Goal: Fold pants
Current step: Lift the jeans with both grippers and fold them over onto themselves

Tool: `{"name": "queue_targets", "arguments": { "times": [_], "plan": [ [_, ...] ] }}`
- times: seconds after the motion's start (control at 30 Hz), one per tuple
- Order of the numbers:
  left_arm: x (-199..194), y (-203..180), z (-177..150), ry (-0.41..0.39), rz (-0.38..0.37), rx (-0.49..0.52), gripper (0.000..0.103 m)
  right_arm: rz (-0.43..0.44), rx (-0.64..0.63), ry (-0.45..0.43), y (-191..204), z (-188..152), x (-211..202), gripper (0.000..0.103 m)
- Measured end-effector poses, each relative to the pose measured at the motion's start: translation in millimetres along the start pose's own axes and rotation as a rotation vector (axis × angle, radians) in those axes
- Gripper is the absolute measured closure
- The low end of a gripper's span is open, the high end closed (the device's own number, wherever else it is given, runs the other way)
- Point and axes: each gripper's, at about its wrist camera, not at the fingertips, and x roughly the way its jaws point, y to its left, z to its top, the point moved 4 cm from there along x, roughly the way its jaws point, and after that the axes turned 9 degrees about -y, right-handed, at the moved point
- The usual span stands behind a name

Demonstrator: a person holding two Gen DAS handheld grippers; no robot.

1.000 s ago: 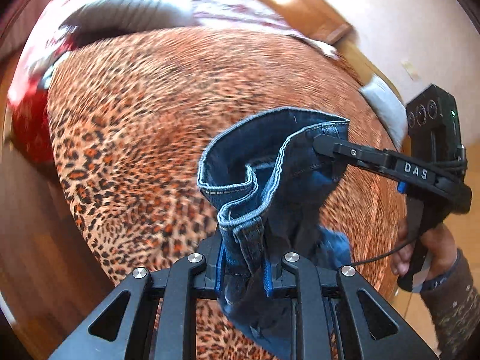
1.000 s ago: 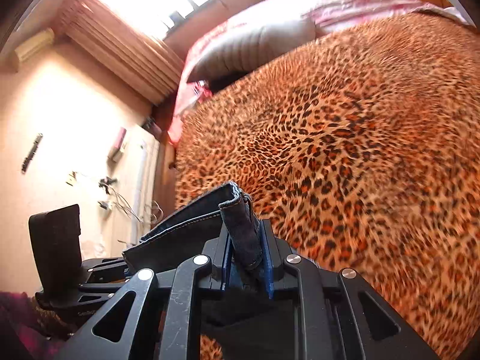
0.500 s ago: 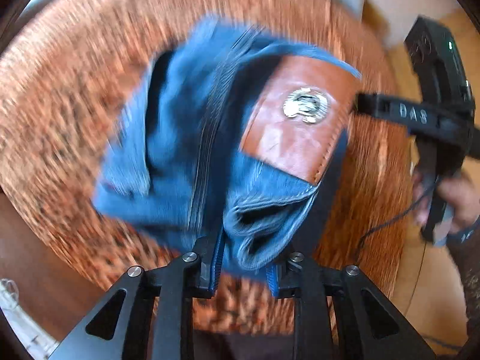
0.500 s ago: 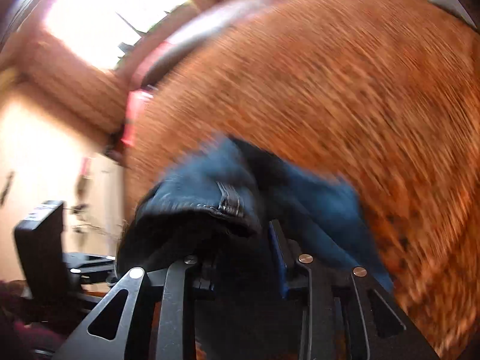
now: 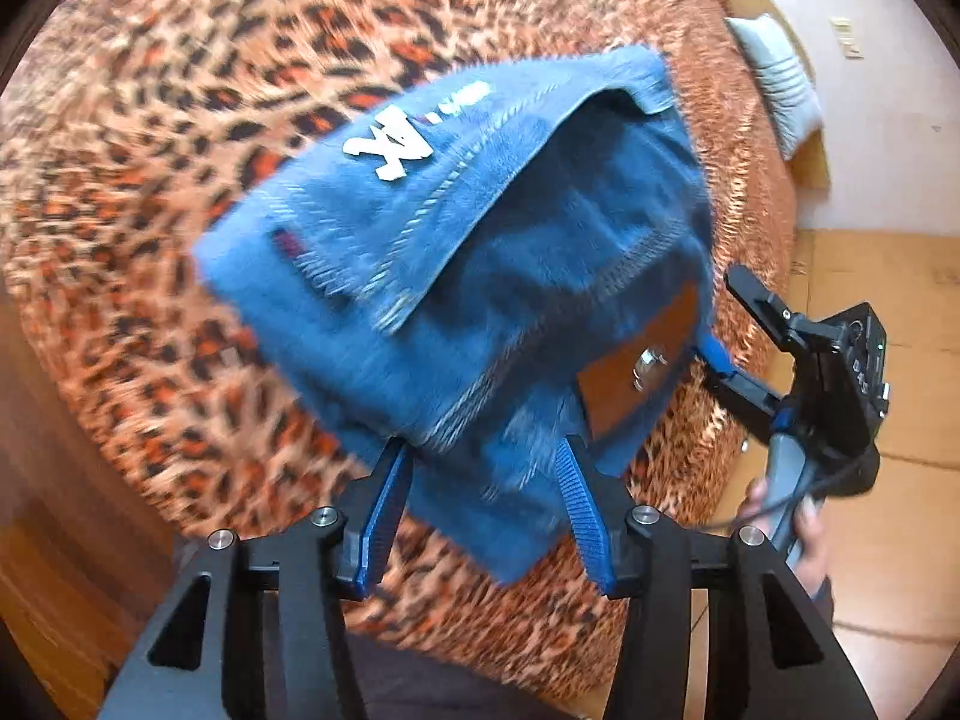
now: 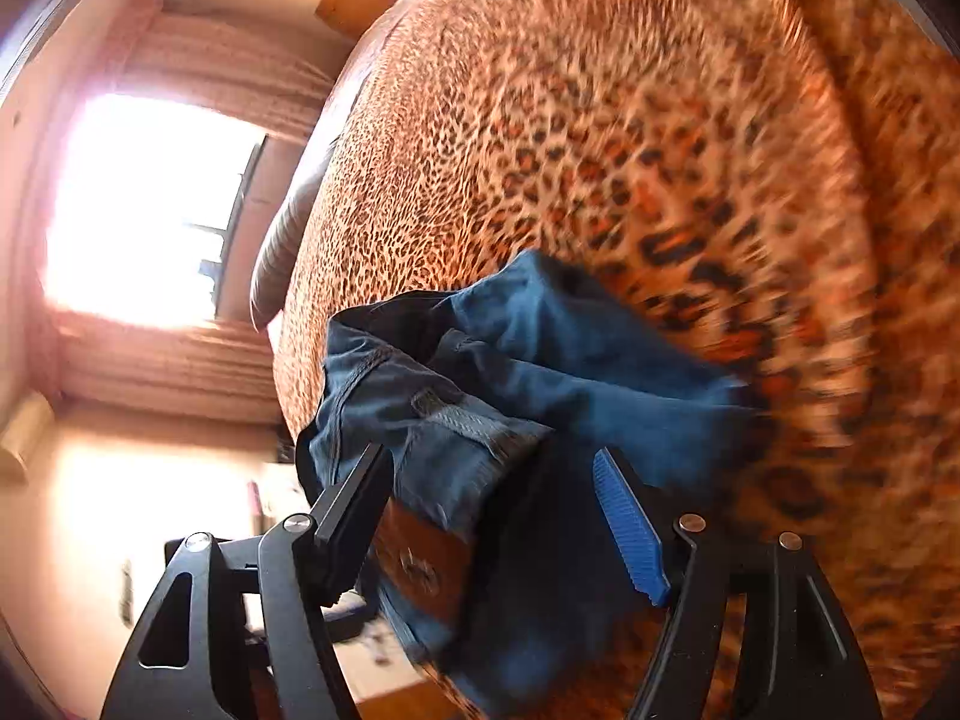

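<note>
The blue jeans [image 5: 480, 276] lie bunched in a folded bundle on the leopard-print bedspread [image 5: 180, 150], a back pocket with a white logo facing up. Their brown leather patch [image 5: 636, 372] shows at the right side. My left gripper [image 5: 486, 480] is opening, and the bundle's near corner hangs loosely between its blue pads. My right gripper [image 6: 492, 480] is also opening, its jaws wide apart around the waistband and the leather patch [image 6: 420, 564]. From the left wrist view the right gripper [image 5: 729, 324] sits at the bundle's right edge, held by a hand [image 5: 798, 528].
The bedspread [image 6: 600, 150] covers the whole bed, with its edge near me. A wooden floor [image 5: 870, 540] lies to the right. A grey pillow [image 6: 282, 240] and a bright curtained window [image 6: 144, 210] are at the far end. A pale cushion [image 5: 774, 84] rests by the wall.
Both grippers swung down towards the bed with the jeans. The jeans flipped over and now rest on the bedspread. Both pairs of jaws went from shut on the waistband to apart.
</note>
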Motion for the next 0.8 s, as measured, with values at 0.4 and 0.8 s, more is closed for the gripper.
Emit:
{"name": "queue_targets", "arguments": {
  "times": [0.4,0.8],
  "plan": [
    [13,-16,-54,0.155,0.003,0.024,0.085,-0.121,-0.038,0.015,-15,-43,-30,0.088],
    [-105,-33,-25,-0.176,0.081,0.24,0.05,-0.139,-0.227,-0.074,37,-5,-47,0.05]
  ]
}}
